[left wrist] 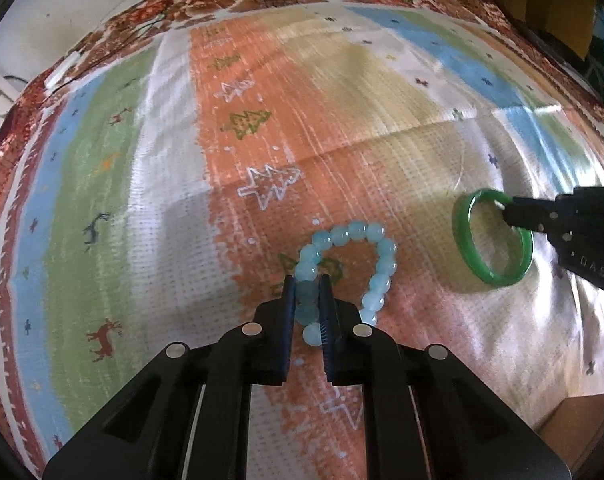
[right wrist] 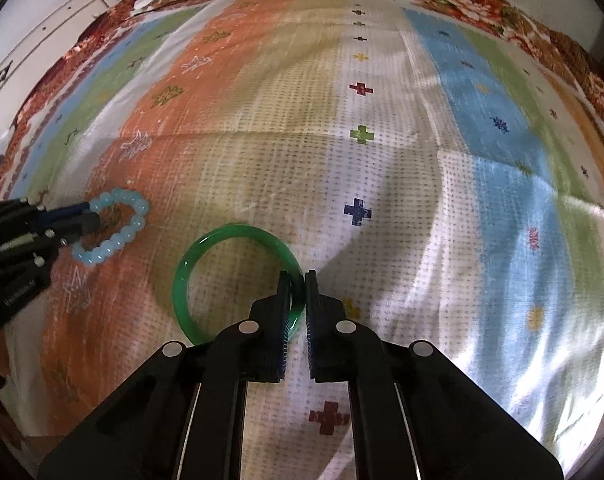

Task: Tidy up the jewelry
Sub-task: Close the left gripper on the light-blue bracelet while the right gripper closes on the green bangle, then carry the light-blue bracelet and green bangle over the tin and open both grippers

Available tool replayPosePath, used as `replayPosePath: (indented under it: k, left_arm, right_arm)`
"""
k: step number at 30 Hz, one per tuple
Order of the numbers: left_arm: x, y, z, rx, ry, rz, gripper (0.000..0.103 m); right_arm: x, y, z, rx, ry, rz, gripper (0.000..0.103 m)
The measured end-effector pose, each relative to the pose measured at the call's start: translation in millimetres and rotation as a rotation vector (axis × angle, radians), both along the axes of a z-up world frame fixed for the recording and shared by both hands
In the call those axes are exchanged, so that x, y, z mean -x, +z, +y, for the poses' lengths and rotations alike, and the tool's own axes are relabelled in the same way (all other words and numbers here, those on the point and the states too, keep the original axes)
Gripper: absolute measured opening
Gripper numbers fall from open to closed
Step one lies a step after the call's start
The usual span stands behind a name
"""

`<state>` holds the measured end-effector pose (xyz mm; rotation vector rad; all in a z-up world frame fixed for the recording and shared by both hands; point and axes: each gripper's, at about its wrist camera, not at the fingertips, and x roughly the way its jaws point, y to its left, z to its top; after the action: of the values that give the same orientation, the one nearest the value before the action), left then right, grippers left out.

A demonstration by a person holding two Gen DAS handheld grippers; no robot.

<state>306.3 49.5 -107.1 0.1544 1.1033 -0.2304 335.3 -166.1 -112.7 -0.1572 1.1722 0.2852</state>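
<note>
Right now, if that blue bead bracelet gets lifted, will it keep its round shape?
Probably not: the bead bracelet already lies in a lopsided loop, so it likely droops. The left gripper pinches only a couple of glossy round beads, which may slip.

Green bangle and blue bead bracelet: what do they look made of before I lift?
Green bangle: a rigid, one-piece ring, glossy and translucent, so jade, glass or resin; the look cannot settle which. Blue bead bracelet: round, pale, milky beads with shiny highlights, likely polished stone or glass, and its bent loop suggests a flexible cord. Both lie on a woven patterned cloth.
</note>
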Motion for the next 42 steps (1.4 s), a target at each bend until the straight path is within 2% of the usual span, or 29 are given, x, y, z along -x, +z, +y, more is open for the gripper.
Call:
replayPosePath:
  k: [6,10,23,34,38,42]
  left_arm:
    - [7.0,20.8,5.5,0.042,0.045,-0.023,0.011]
    - [12.1,28.0,6.1,0.058,0.052,-0.017,0.011]
    - [37.6,56.0,-3.6,0.079,0.08,-0.083,0.011]
    - [51.7,69.5,-3.5,0.099,0.1,-0.106,0.011]
    - [58.6,82.7,-8.5,0.088,0.106,-0.152,0.011]
    - [65.5,93.9,-8.6,0.112,0.116,-0.171,0.011]
  right_arm:
    - [14.5,14.9,3.7,0.044,0.024,-0.055,0.008]
    - [22.8,24.8,3.0,0.024,0.02,-0.063,0.008]
    - [45.6,62.9,-4.3,-0.046,0.004,-0.135,0.009]
    - [56.6,70.6,-8.4,-0.049,0.003,-0.149,0.009]
    - [62.9,81.1,-7.3,-0.055,0.014,-0.17,0.009]
    - [71.6,87.2,-9.4,-0.052,0.012,-0.17,0.009]
